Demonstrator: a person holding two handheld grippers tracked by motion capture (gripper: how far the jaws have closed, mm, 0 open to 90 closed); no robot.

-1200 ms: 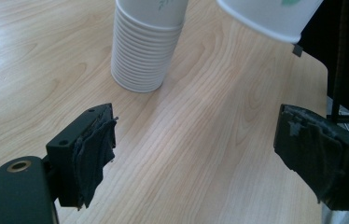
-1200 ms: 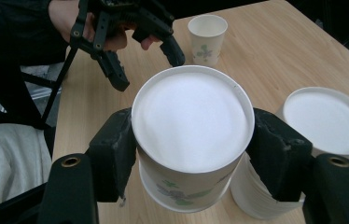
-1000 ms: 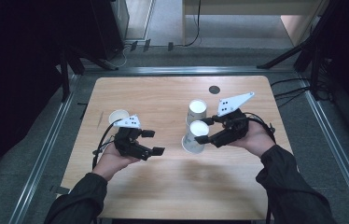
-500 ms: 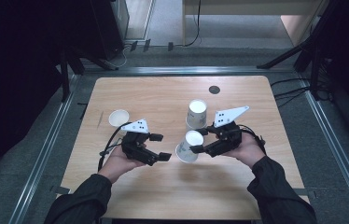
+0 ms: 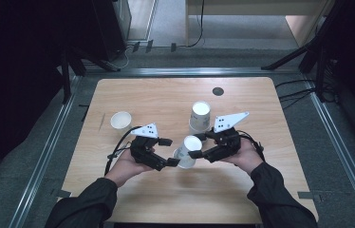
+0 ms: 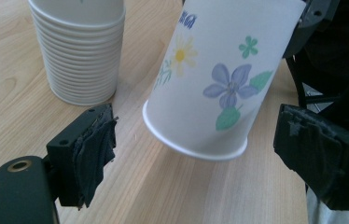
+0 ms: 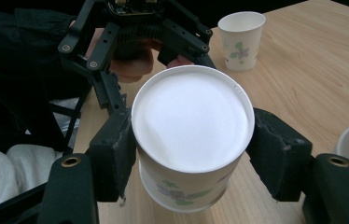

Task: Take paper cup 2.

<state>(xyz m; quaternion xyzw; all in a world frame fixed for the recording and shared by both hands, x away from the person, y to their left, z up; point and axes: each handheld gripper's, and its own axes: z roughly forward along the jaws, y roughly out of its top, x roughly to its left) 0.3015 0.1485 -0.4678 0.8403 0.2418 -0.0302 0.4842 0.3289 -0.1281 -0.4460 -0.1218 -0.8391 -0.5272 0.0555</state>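
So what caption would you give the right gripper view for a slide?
Right gripper clamps an upside-down flowered paper cup while the open left gripper waits beyond.

Count on the table point(image 5: 270, 190): one stack of inverted paper cups point(image 5: 199, 115), one upright single cup point(image 5: 120, 120), one inverted flowered cup point(image 5: 187, 151), two grippers.

Right gripper point(image 5: 198, 146) jaws clamped, held low over table; left gripper point(image 5: 168, 152) jaws spread wide, facing it.
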